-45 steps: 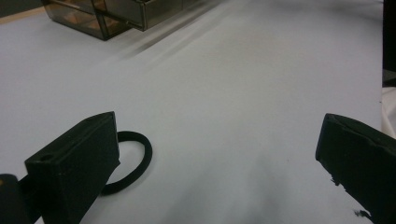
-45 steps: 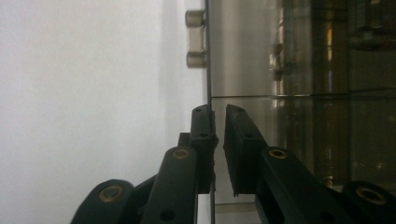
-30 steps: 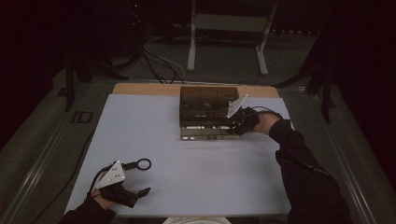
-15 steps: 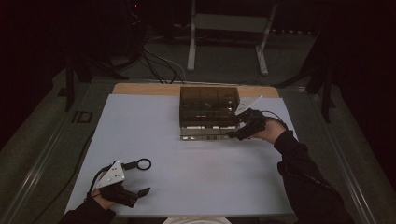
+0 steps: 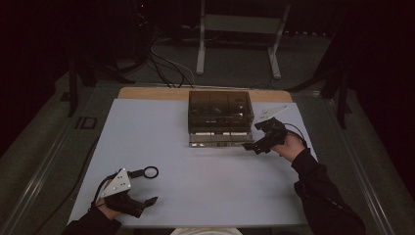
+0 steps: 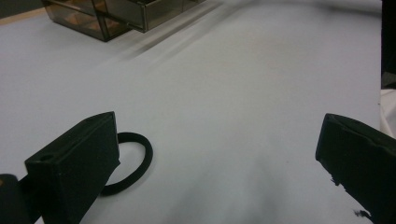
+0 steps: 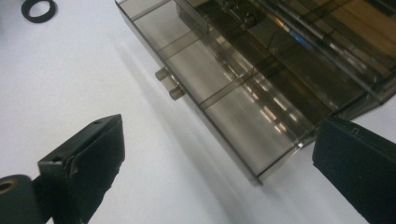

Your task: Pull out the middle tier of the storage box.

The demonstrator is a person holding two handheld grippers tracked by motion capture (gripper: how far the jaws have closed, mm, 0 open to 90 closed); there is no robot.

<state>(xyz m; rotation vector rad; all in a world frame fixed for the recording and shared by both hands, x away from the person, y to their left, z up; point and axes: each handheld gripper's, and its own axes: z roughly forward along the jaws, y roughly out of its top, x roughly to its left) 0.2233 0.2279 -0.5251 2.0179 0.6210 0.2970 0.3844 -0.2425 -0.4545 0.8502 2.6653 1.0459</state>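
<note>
On the white table, view by view:

High view, table: a white sheet (image 5: 205, 171) covers the top; a strip of bare wood shows along the far edge.
High view, writing: none can be read anywhere on the box or the sheet.
High view, box: a smoky transparent drawer box (image 5: 220, 117) stands at the far middle, its bottom drawer pulled out a little toward the person; dim shapes lie under the lid, too dark to name.
High view, right gripper (image 5: 255, 143): just beside the box's right front corner, jaws wide apart with nothing between them; they have just been opening.
High view, left gripper (image 5: 149, 200): low at the near left, jaws apart, clasping nothing.
High view, ring: a black ring (image 5: 150, 172) lies flat on the sheet just beyond the left gripper, well apart from the box.

Left gripper view, jaws: both black jaws stand wide, bare sheet between them.
Left gripper view, ring: it lies beside the left-hand jaw and partly behind it; whether they touch I cannot tell.
Left gripper view, box: its corner shows far off at top left.

Right gripper view, jaws: spread wide, holding nothing.
Right gripper view, drawer (image 7: 224, 88): pulled out, divided by clear walls into compartments that look empty; two small knobs (image 7: 169, 84) stick out of its front.
Right gripper view, upper level: small dark items lie above the drawer, too blurred to name.
Right gripper view, ring: it lies far off at top left.
</note>
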